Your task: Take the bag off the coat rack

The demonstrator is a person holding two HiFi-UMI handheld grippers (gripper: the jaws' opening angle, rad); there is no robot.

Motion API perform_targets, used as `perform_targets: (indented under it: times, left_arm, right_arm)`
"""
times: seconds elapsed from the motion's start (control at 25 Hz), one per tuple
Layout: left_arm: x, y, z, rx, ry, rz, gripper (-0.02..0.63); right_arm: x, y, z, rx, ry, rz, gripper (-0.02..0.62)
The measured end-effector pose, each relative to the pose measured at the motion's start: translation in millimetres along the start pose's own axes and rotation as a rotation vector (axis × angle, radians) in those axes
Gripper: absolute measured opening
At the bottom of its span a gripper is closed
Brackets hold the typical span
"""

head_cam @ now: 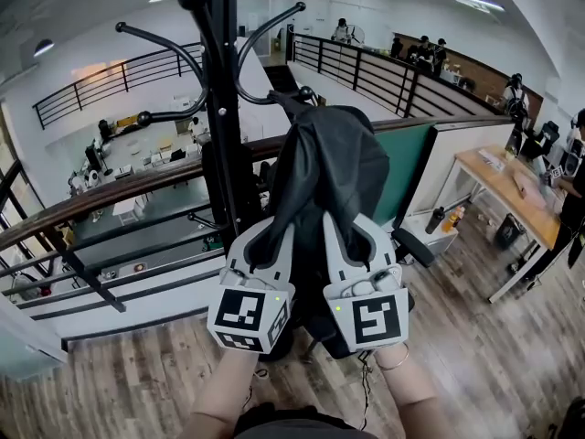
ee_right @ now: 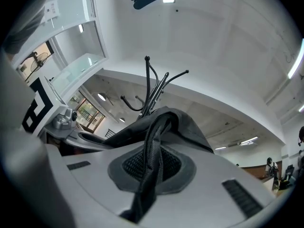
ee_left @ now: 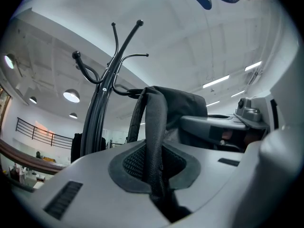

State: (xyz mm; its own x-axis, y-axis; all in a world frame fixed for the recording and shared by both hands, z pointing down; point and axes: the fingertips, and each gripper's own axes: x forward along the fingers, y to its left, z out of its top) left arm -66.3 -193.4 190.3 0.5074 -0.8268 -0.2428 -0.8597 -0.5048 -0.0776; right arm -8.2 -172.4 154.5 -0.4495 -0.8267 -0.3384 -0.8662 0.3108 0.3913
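A black coat rack [head_cam: 219, 108] stands straight ahead with curved hooks. A black bag [head_cam: 334, 167] hangs to the right of its pole, its top at the end of a lower hook [head_cam: 304, 92]. Both grippers are raised side by side under the bag. My left gripper [head_cam: 274, 234] is shut on a black shoulder strap [ee_left: 154, 137], which runs up from between its pads to the bag [ee_left: 183, 103]. My right gripper [head_cam: 352, 227] is shut on the other strap [ee_right: 153, 156], which leads up to the bag [ee_right: 185, 125]. The rack [ee_right: 152, 91] rises behind it.
A dark handrail [head_cam: 119, 186] runs behind the rack along a balcony edge, with a lower floor beyond. A green partition [head_cam: 411, 167] and a wooden desk [head_cam: 512, 190] with people nearby are to the right. The floor [head_cam: 137, 382] is wood plank.
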Motion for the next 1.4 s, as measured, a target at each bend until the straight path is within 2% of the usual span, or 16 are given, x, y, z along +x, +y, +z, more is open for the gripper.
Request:
perform_targets:
  times: [0.72,1.4]
  left_arm:
    - [10,-42,15,-0.009,-0.029,-0.061,0.051]
    - [30,-58,20,-0.016,-0.021,-0.041,0.051]
  right_arm:
    - [-30,-25,18,-0.051,0.007,-0.057,0.009]
    - [-27,-44,19,-0.041,0.012,-0.071,0.009]
